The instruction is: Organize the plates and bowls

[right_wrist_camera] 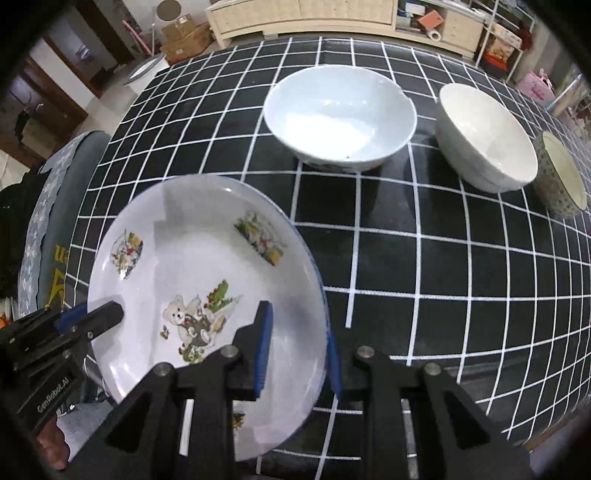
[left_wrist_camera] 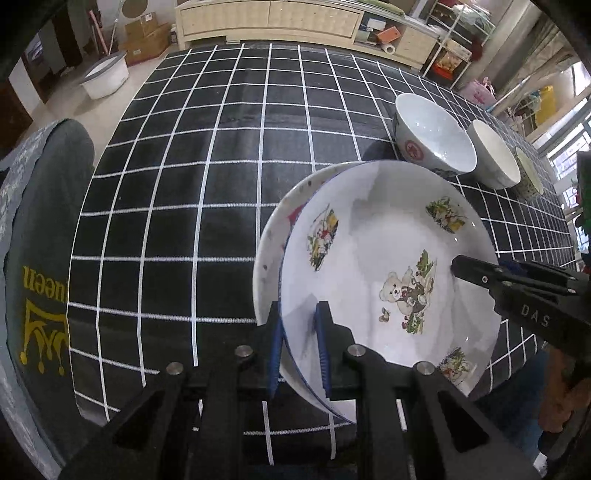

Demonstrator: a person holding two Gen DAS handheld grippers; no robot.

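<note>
A white plate with a bear print [left_wrist_camera: 373,258] [right_wrist_camera: 192,266] is held tilted above the checked tablecloth. My left gripper [left_wrist_camera: 299,347] is shut on its near rim; it shows in the right wrist view [right_wrist_camera: 99,314] on the plate's left rim. My right gripper [right_wrist_camera: 297,350] is shut on the plate's right rim and shows in the left wrist view [left_wrist_camera: 458,264]. A second white plate [left_wrist_camera: 280,229] lies just under and behind the bear plate. A pale blue bowl [right_wrist_camera: 340,114] [left_wrist_camera: 432,136], a white bowl [right_wrist_camera: 484,136] [left_wrist_camera: 495,155] and a small patterned bowl [right_wrist_camera: 561,177] [left_wrist_camera: 528,177] stand in a row behind.
The table with the black-and-white checked cloth [left_wrist_camera: 207,177] [right_wrist_camera: 443,266] fills both views. A chair back with a dark cover [left_wrist_camera: 40,251] [right_wrist_camera: 62,206] stands at the table's left edge. A white tub [left_wrist_camera: 105,75] sits on the floor; shelves and a cabinet [left_wrist_camera: 273,18] line the back.
</note>
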